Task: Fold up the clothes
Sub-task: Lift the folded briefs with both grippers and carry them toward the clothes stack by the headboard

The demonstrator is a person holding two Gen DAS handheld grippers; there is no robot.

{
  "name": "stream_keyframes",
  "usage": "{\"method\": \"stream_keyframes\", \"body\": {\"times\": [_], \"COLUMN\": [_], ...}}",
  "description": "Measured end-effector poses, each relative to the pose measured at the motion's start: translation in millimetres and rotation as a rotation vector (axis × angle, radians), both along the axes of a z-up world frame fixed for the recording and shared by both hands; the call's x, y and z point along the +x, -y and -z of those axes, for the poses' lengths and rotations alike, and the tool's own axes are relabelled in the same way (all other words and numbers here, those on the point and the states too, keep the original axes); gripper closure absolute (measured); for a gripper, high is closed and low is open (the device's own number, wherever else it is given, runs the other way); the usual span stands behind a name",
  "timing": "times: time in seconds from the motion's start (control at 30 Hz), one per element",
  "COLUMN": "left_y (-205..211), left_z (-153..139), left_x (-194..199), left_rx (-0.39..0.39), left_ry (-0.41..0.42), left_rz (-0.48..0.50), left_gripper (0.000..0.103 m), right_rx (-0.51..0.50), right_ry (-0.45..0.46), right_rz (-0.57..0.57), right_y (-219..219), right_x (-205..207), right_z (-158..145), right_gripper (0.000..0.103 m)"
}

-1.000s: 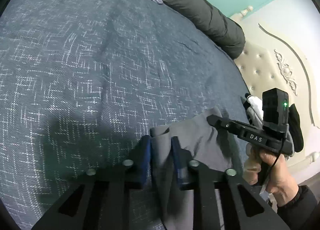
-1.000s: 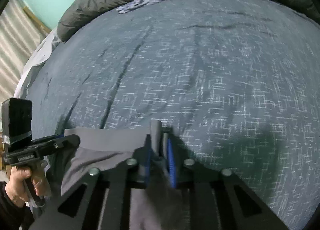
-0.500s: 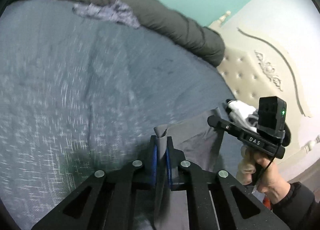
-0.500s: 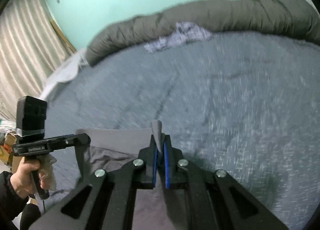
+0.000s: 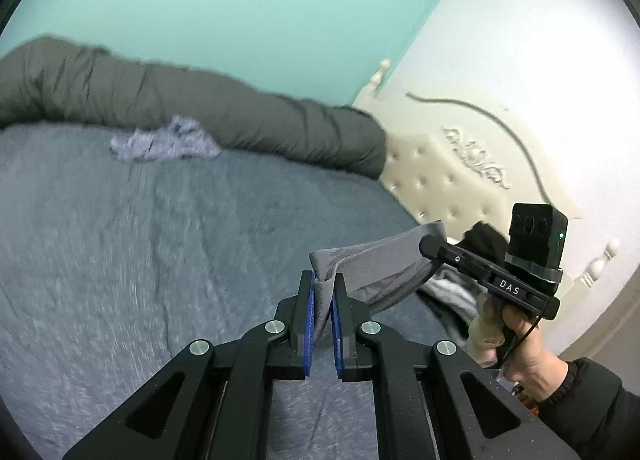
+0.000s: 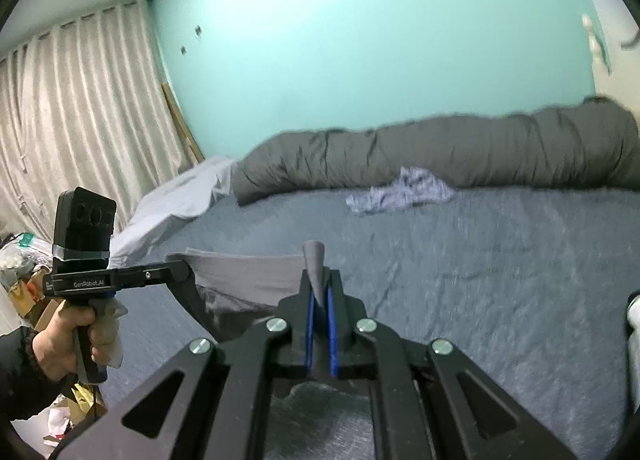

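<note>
Both sets of fingers clamped on the grey garment (image 5: 372,272): left gripper (image 5: 323,292) and right gripper (image 6: 319,292) each pinch one top corner. Its edge spans level between them, body hanging over the bed (image 5: 120,260). Neither hand nearer; lay it flat next.

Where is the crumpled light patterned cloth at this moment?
The crumpled cloth lies at the far edge of the bed, against the rolled dark duvet. It shows left of centre in the left wrist view and right of centre in the right wrist view.
</note>
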State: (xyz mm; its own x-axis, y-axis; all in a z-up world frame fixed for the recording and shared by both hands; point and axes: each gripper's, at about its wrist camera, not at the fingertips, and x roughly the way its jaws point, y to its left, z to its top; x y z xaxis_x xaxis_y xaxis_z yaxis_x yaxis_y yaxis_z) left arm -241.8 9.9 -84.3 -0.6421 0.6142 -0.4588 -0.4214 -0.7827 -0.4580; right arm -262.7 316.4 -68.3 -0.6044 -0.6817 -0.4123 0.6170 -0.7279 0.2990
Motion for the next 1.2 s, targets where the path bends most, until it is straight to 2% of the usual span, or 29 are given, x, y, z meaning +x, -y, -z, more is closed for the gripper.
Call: {"method": "stream_keyframes", "body": {"times": [0.17, 0.33, 0.77, 0.93, 1.2], "left_y": [-8.5, -21.7, -68.5, -94.1, -138.9], "left_z": [-52.8, -87.9, -151.7, -174.2, -191.1], "left_x": [21.8, 41.7, 91.4, 106.6, 125.0], "left_rx": [-0.019, -0.033, -0.038, -0.037, -0.028], "left_ry": [-0.064, -0.101, -0.164, -0.178, -0.192], "left_rz": [0.007, 0.019, 0.099, 0.136, 0.203], "left_gripper": [0.095, 0.095, 0.095, 0.095, 0.095], "right_rx": [-0.002, 0.013, 0.063, 0.068, 0.085], "right_ry": [-0.058, -0.089, -0.158, -0.175, -0.182], "right_rz": [0.011, 0.033, 0.095, 0.133, 0.189], "right_y": [-10.0, -20.6, -66.8, -88.8, -129.6], "right_x": [25.8, 49.2, 109.1, 129.8, 156.8], "right_z": [-45.5, -78.4, -148.8, -165.7, -186.1], "right_gripper": [0.098, 0.098, 0.098, 0.098, 0.098]}}
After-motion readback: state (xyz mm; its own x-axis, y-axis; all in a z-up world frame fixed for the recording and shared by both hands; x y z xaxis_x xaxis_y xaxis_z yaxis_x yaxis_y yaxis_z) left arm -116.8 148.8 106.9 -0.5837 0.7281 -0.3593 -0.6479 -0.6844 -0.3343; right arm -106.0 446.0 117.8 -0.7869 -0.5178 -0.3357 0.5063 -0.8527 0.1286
